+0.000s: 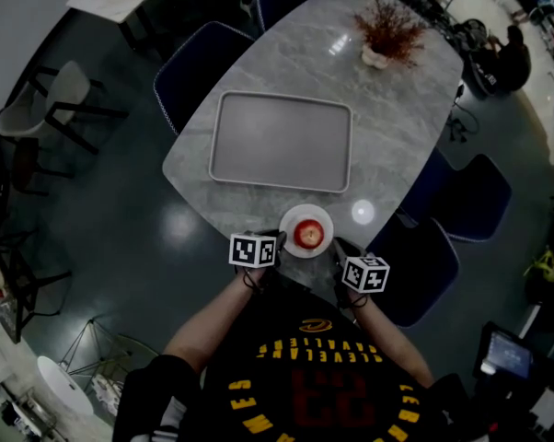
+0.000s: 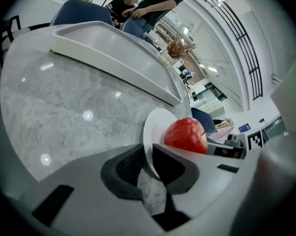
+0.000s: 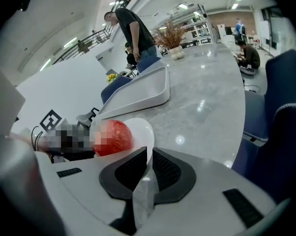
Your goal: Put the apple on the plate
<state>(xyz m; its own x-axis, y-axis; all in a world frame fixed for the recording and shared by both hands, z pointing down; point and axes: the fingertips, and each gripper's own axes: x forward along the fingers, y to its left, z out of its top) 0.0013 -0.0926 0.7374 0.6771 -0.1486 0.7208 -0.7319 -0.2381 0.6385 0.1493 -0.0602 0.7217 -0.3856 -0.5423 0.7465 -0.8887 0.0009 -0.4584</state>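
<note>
A red apple [image 1: 308, 235] sits on a small white plate [image 1: 324, 217] at the near edge of the grey marble table [image 1: 401, 127]. My left gripper [image 1: 279, 240] is at the plate's left side and my right gripper [image 1: 337, 247] at its right. In the left gripper view the plate's rim [image 2: 155, 127] stands between the dark pads of the left gripper [image 2: 149, 163], with the apple [image 2: 186, 134] just beyond. In the right gripper view the right gripper [image 3: 149, 163] pinches the opposite rim of the plate [image 3: 140, 129], with the apple [image 3: 113, 136] to its left.
A large grey tray [image 1: 282, 141] lies in the middle of the table, seen too as the tray [image 2: 113, 53] and the tray [image 3: 138, 92]. A pot of dried twigs [image 1: 387, 30] stands at the far end. Dark blue chairs [image 1: 199, 67] ring the table. A person [image 3: 131, 28] stands beyond it.
</note>
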